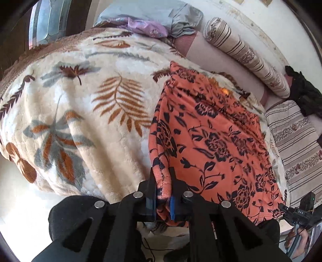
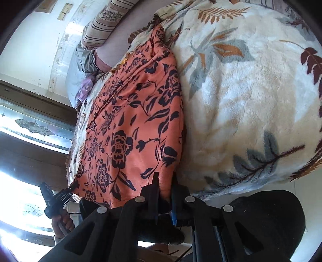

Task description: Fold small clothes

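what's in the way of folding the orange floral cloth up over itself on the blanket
Nothing visible. The left gripper and right gripper each pinch a near corner of the orange floral cloth, and its top surface and the leaf-print blanket beside it carry no objects.

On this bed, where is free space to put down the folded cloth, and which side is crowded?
Free: the leaf-print blanket left of the orange floral garment, up to the grey pillow. Crowded: the right side, with the striped bolster, dark clothing and striped cushion. Both grippers pinch the garment's near edge.
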